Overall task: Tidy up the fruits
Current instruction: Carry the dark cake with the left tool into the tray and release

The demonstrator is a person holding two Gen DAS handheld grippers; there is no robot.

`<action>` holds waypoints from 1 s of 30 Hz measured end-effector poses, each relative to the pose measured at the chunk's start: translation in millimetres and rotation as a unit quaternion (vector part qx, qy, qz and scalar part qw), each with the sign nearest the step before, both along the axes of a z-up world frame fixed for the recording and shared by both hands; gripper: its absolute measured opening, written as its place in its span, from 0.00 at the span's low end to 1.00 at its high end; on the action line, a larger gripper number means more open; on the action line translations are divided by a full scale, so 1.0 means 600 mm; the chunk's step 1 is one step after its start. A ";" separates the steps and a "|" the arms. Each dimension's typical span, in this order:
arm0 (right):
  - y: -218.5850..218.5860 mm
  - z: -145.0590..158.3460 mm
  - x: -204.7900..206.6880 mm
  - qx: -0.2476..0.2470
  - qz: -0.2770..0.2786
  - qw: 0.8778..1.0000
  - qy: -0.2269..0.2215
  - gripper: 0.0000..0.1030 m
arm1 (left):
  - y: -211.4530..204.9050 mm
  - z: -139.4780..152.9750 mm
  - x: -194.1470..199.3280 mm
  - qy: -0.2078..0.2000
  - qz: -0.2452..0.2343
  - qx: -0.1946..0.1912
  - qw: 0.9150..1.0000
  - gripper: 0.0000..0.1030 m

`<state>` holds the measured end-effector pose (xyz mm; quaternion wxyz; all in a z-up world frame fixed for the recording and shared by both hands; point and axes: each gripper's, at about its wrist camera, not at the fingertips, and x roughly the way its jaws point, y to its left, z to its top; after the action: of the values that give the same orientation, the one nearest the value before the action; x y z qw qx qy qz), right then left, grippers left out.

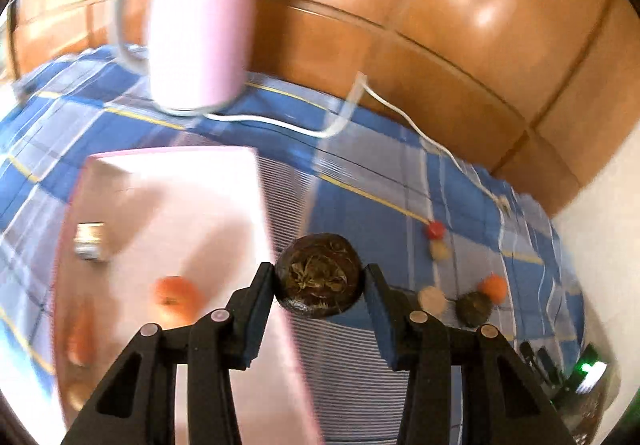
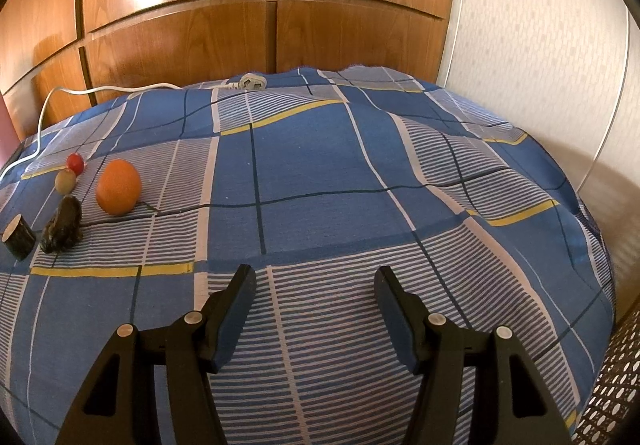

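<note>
The bed (image 2: 320, 173), spread with a blue checked sheet, carries everything here, backed by glossy wooden panels (image 2: 180, 5). On it lies a shallow pink tray (image 1: 168, 213), the largest loose thing, which looks like the place where the fruits are being gathered: an orange fruit (image 1: 176, 299) already sits inside it beside a small metallic object (image 1: 90, 241), too blurred to name. A pink mug (image 1: 200, 25) stands behind the tray, with a white cable (image 1: 384, 97) trailing past it. The left hand-held gripper (image 1: 319, 281) pinches a dark, rough, round fruit (image 1: 319, 273) between its pads, raised just beside the tray's right edge, probably so it can be carried over the rim and dropped in with the rest. The right hand-held gripper (image 2: 316, 297) hangs over bare sheet with its jaws spread and nothing between them, seemingly kept out of the way. The fruits not yet sorted wait in a loose cluster near the cable: an orange (image 2: 118, 187), a second dark lumpy piece (image 2: 62, 225), a short dark cylinder with a pale end (image 2: 18, 236), a small tan ball (image 2: 65, 181) and a small red one (image 2: 75, 163).
</note>
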<state>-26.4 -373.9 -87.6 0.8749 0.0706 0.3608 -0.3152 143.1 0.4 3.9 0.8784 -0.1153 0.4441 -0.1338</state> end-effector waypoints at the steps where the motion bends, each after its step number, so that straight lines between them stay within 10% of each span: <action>1: 0.000 0.000 0.000 -0.001 0.000 1.000 0.000 0.60 | 0.017 0.000 0.001 0.000 0.011 -0.007 1.000 0.44; 15: 0.005 -0.001 0.002 -0.013 -0.001 1.000 0.007 0.60 | 0.209 -0.029 0.029 0.040 0.127 -0.077 0.988 0.44; 30: 0.005 -0.001 0.002 -0.013 -0.001 1.000 0.007 0.60 | 0.176 -0.055 0.030 0.034 0.141 0.000 0.989 0.56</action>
<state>-25.2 -371.0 -88.4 0.8730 0.0580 0.3625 -0.3212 161.4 105.7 -28.9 0.8727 -0.1810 0.4534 -0.0042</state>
